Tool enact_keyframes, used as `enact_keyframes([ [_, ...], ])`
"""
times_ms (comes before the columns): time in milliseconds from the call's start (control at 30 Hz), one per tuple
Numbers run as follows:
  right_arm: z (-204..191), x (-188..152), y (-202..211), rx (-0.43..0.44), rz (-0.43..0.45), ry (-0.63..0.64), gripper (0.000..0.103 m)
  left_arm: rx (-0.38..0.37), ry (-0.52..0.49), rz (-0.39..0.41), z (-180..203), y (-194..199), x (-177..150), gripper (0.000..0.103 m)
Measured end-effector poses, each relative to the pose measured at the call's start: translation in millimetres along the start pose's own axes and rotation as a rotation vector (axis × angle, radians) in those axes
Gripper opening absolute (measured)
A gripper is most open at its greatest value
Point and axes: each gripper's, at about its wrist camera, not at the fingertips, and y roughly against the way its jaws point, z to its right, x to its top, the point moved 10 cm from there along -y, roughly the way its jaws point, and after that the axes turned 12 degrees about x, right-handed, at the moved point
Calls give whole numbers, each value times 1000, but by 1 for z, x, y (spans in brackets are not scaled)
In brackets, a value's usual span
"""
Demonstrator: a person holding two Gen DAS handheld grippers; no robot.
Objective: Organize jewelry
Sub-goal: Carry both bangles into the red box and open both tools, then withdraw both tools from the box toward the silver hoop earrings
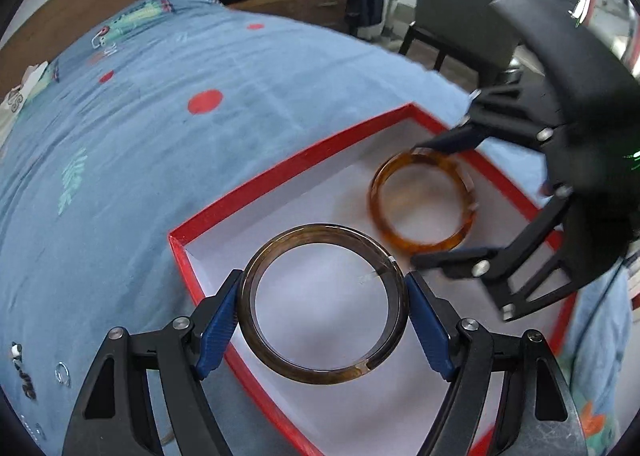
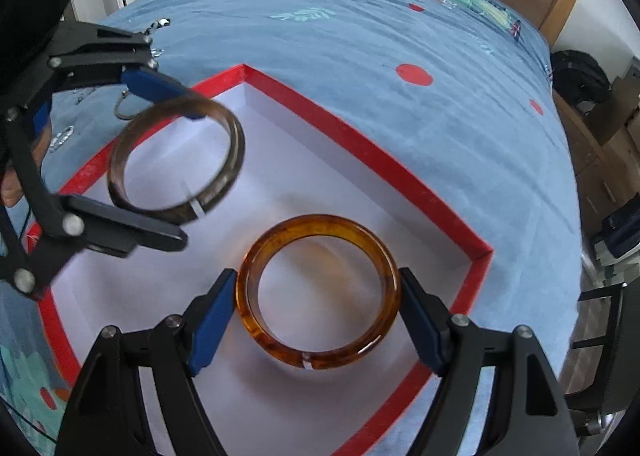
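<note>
A: Left wrist view, item one. Left gripper: jaws wide, blue pads pressed on either side of the dark bangle, which is held over the white floor of the red box.

B: Item two?

A: Right gripper, reaching in from the right, with the amber bangle between its fingers, low in the far corner of the box. Blurred.

B: Right wrist view?

A: Amber bangle, clamped across its width between the right gripper's pads, at or just above the box floor; I cannot tell which. Dark bangle, tilted in the left gripper, over the box's left rim. Small metal pieces lie on the blue bedspread beyond.

B: Risks?

A: My guess: smooth round bangles can squirt out of flat pads if tilted further. The dark one, released there, could catch the rim and roll onto the bedspread. The grippers are close; a bump could knock either bangle loose.
</note>
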Motion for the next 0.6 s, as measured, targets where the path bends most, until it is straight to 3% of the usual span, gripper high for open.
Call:
enact_keyframes([
  [200,4,4,-4,-4,-29,32,77,55,-2,-78,-2,-26,0,78],
  [600,3,3,-7,39,-76,47,78,60,-14,-65,0,-25,-2,81],
])
